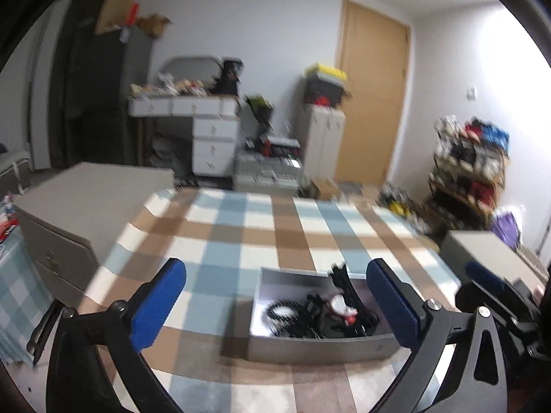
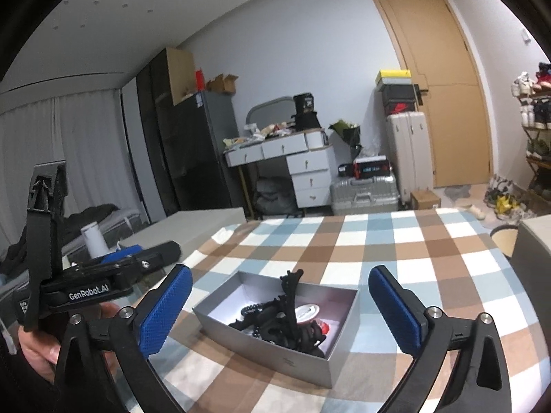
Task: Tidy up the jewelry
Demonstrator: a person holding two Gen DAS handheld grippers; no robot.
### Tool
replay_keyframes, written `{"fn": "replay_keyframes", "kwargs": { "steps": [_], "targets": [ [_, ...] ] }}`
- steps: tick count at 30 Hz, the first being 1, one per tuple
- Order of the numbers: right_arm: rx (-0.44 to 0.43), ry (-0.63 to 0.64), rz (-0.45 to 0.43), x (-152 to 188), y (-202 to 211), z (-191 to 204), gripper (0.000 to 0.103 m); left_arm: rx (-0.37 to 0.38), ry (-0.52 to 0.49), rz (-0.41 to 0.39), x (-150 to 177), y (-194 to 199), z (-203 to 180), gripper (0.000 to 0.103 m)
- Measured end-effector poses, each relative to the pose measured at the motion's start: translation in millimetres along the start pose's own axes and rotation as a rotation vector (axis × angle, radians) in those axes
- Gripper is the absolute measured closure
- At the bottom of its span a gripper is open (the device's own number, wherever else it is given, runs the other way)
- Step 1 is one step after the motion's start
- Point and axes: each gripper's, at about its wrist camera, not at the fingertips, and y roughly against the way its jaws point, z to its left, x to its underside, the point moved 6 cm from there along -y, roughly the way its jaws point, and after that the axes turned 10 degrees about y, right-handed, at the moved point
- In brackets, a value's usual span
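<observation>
A silver-grey open box (image 2: pixel 296 361) sits on the checked tablecloth (image 2: pixel 378 241), holding a tangle of black jewelry (image 2: pixel 286 316) and a round white-and-red piece (image 2: pixel 308 311). In the left wrist view the same box (image 1: pixel 320 346) lies just ahead, with the jewelry (image 1: pixel 323 313) inside it. My left gripper (image 1: pixel 277 304) is open, its blue pads wide apart above the near side of the box, nothing between them. My right gripper (image 2: pixel 279 308) is open too, hovering short of the box and holding nothing. The other gripper (image 2: pixel 113 275) shows at the left of the right wrist view, in a hand (image 2: pixel 38 351).
A grey box lid or carton (image 1: pixel 89 199) lies at the table's left, another grey box (image 1: pixel 492 258) at the right. Beyond the table stand a white desk (image 2: pixel 292 161), suitcases (image 2: pixel 365 192), a wooden door (image 2: pixel 444 96) and a shoe rack (image 1: pixel 468 168).
</observation>
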Motion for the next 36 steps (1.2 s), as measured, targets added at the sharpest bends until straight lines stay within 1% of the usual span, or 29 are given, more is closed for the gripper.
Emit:
{"fn": "replay_keyframes", "kwargs": {
  "steps": [5,9,12,17,23,27,31,33,36],
  "targets": [
    [0.045,0.025,-0.053,-2.5,15.2,5.6,0.0,-0.015,0.028,-0.077,-5.3,8.7,10.8,0.001],
    [0.089,0.046,-0.092,-2.0,24.7,7.2,0.0,-0.048,0.012,-0.134,-3.7,12.9,18.1,0.001],
    [0.118,0.065,-0.112,0.4,29.8,8.6,0.0,-0.069,0.0,-0.148,0.5,12.9,23.6,0.001],
    [0.144,0.085,-0.105,7.9,28.8,7.9,0.0,-0.095,-0.027,-0.177,7.6,13.3,27.9,0.001],
    [0.196,0.132,-0.12,16.8,30.0,10.6,0.0,-0.114,-0.05,-0.184,14.9,11.2,29.4,0.001],
    [0.225,0.162,-0.114,23.4,25.9,10.3,0.0,-0.131,-0.052,-0.185,21.3,7.3,30.1,0.001],
    [0.238,0.175,-0.086,28.4,20.0,8.8,0.0,-0.131,-0.076,-0.175,28.6,3.5,24.7,0.001],
    [0.232,0.169,-0.075,29.3,18.4,8.2,0.0,-0.13,-0.086,-0.167,33.8,1.9,23.6,0.001],
    [0.234,0.155,-0.05,31.2,14.2,4.5,0.0,-0.125,-0.095,-0.143,34.8,1.7,21.4,0.001]
  ]
}}
